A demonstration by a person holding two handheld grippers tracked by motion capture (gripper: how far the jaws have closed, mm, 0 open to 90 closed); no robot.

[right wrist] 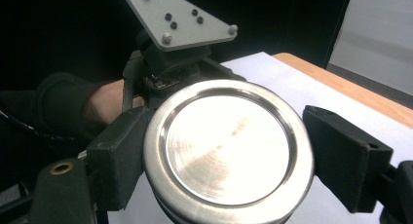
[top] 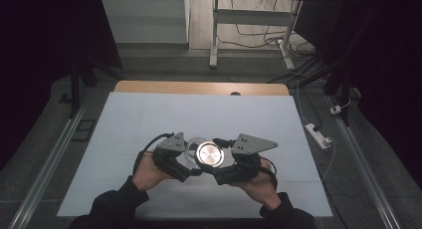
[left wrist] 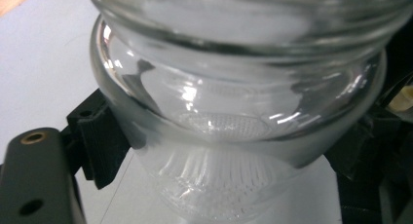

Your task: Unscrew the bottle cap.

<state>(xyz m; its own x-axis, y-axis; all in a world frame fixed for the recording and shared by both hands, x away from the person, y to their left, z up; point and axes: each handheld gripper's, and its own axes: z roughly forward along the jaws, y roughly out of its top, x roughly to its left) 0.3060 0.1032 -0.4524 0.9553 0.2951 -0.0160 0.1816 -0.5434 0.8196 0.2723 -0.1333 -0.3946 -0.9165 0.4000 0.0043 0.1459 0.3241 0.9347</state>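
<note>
We've got a clear glass jar [left wrist: 234, 112] w/ a round metal lid [right wrist: 226, 146] on top, held just above the white tabletop [top: 149, 119], near its front edge and roughly centred side to side.

Handling, as we judge it: glass is rigid, fragile and slick, prob. fairly weighty for its size; the lid is stiff, smooth steel w/ a raised rim, so it'll slip if clamped lightly. Best hold on the jar is the body below the threaded neck, where the shoulder bulges; best hold on the lid is across its edge, opposite sides.

That's about how we have it. The left gripper [top: 186, 157] sits left of the jar, jaws closed on the glass body, black pads pressing both sides below the shoulder. The right gripper [top: 219, 164] sits right of the jar, jaws clamped on the lid's rim, one pad each side.

Beyond the jar: both hands come in from the front edge, dark sleeves; a bare wood strip shows along the tabletop's far edge.
</note>
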